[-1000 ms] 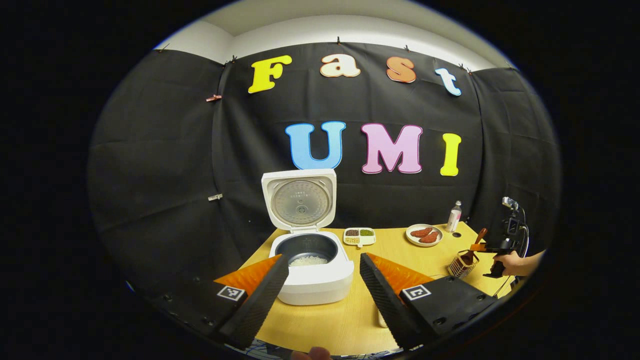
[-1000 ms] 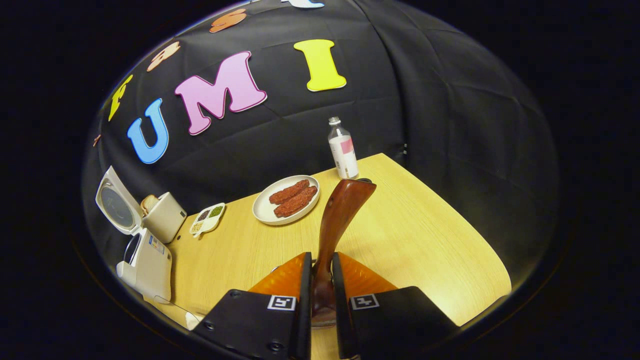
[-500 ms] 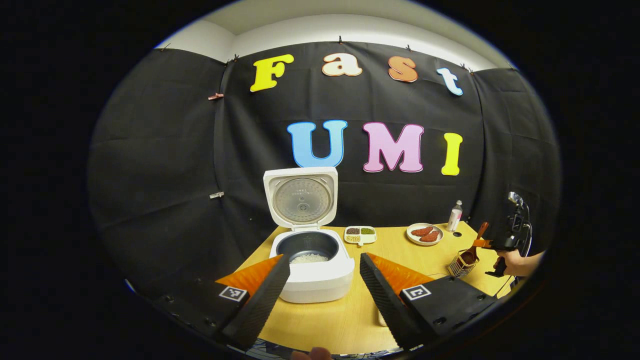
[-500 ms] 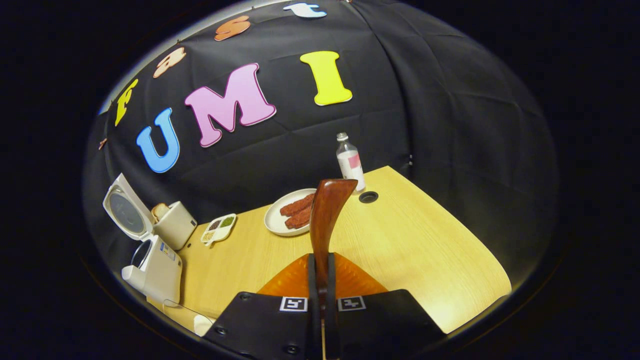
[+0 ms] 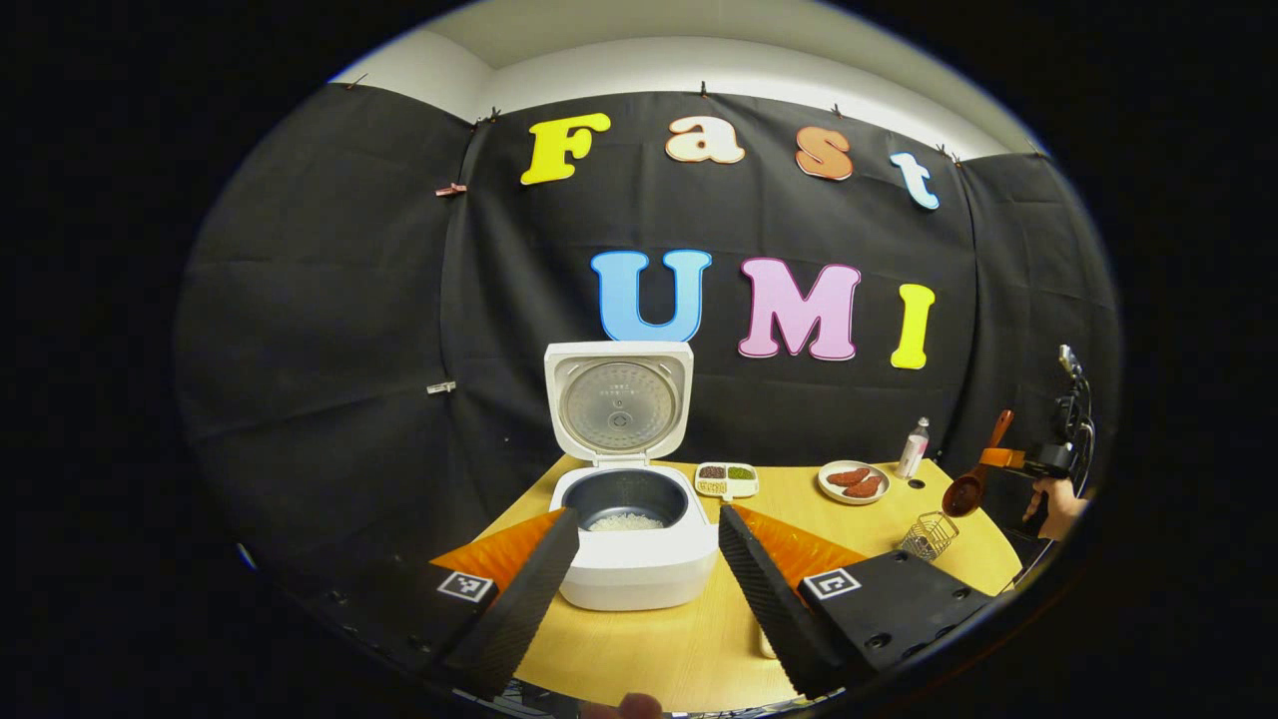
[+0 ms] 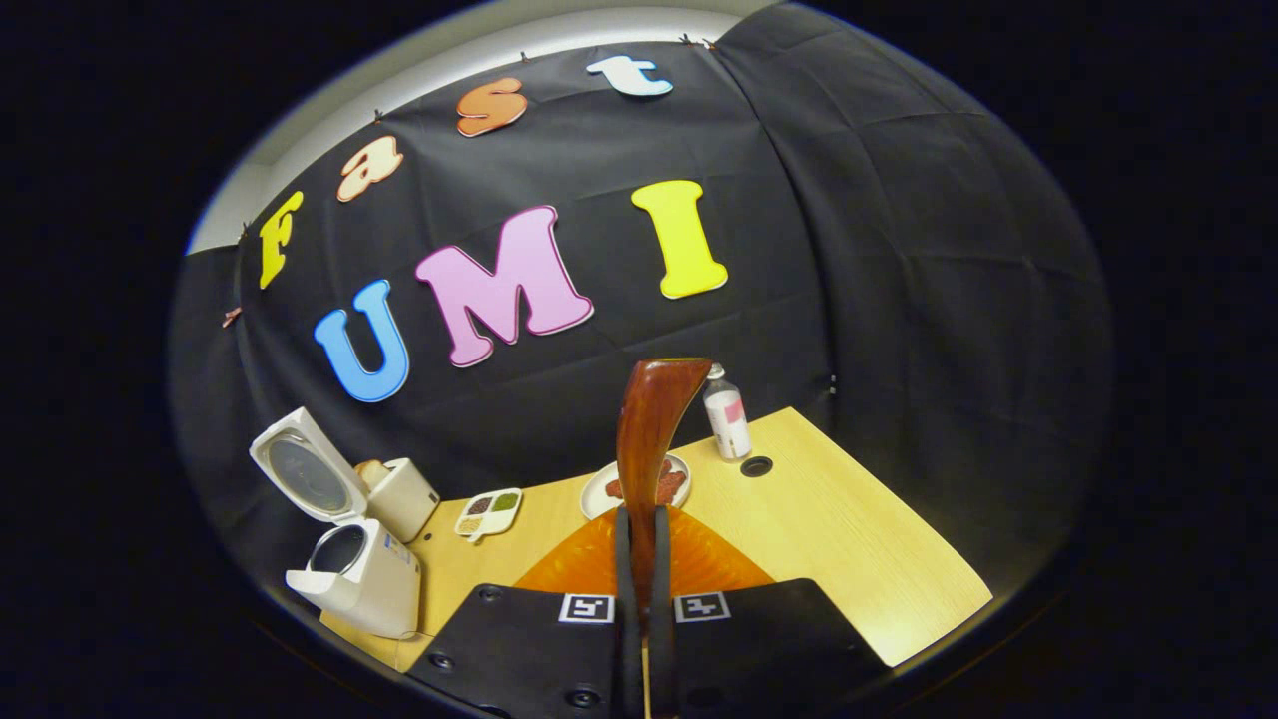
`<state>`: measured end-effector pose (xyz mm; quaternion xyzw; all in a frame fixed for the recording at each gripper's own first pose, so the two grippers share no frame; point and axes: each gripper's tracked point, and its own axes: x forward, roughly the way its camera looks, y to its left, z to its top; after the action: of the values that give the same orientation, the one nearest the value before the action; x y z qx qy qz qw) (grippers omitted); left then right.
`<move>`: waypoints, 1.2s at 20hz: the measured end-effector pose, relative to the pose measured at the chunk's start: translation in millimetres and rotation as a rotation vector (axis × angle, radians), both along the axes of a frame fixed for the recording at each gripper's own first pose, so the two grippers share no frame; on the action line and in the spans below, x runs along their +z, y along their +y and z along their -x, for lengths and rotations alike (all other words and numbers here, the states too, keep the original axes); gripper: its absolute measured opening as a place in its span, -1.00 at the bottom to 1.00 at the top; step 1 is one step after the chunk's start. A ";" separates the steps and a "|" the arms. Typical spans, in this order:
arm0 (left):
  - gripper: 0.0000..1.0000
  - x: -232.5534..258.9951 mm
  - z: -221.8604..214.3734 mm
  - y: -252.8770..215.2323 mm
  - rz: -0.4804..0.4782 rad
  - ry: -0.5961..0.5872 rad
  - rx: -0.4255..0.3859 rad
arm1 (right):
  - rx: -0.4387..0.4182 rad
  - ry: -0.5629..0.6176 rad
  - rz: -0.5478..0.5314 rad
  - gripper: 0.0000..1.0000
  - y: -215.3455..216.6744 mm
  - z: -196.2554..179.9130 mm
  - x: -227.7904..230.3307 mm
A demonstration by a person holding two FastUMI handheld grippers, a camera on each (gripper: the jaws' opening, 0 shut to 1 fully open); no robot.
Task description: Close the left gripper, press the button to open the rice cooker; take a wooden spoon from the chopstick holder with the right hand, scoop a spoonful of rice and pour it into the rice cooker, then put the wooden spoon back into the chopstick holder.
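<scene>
The white rice cooker (image 5: 639, 569) stands open with its lid (image 5: 619, 404) upright and white rice (image 5: 624, 521) in the dark pot. My left gripper (image 5: 647, 514) is open just in front of it, holding nothing. At the far right my right gripper (image 5: 995, 457) is shut on the wooden spoon (image 5: 968, 489), which hangs bowl down above the wire chopstick holder (image 5: 927, 536), clear of it. In the right gripper view the spoon's handle (image 6: 654, 424) rises between the closed fingers of my right gripper (image 6: 641, 514); the cooker (image 6: 364, 589) is at the lower left.
On the wooden table (image 6: 849, 539) stand a divided dish of grains (image 6: 489, 511), a plate of sausages (image 6: 671, 481), a small bottle (image 6: 726, 419) beside a cable hole (image 6: 756, 466), and a white box holding bread (image 6: 399, 496) behind the cooker. A hand (image 5: 1053, 499) holds the right gripper.
My right gripper closed fully on the spoon's handle and lifted the spoon up out of the chopstick holder. The left gripper stayed open, shifting only slightly.
</scene>
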<state>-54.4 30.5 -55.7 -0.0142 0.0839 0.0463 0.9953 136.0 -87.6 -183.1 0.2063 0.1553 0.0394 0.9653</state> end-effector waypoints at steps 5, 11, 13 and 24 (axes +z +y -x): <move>0.94 -6.2 3.0 14.1 0.019 -0.004 -0.001 | 0.122 -0.028 -0.004 -0.86 70.7 51.0 26.8; 0.94 -2.5 1.5 23.2 -0.001 -0.018 0.003 | 0.291 -0.010 0.087 -0.86 153.9 105.1 13.8; 0.94 -3.8 0.8 20.5 0.000 -0.019 -0.001 | 0.342 0.015 0.142 -0.86 176.6 117.6 -2.3; 0.94 -7.0 -3.8 11.7 -0.001 -0.034 -0.055 | 0.354 0.137 0.429 -0.86 190.9 134.6 -86.1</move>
<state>-50.6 42.2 -62.8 -0.0123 0.0674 0.0184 0.9975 1.4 103.3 -269.2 -0.0310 0.2585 0.1596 0.9522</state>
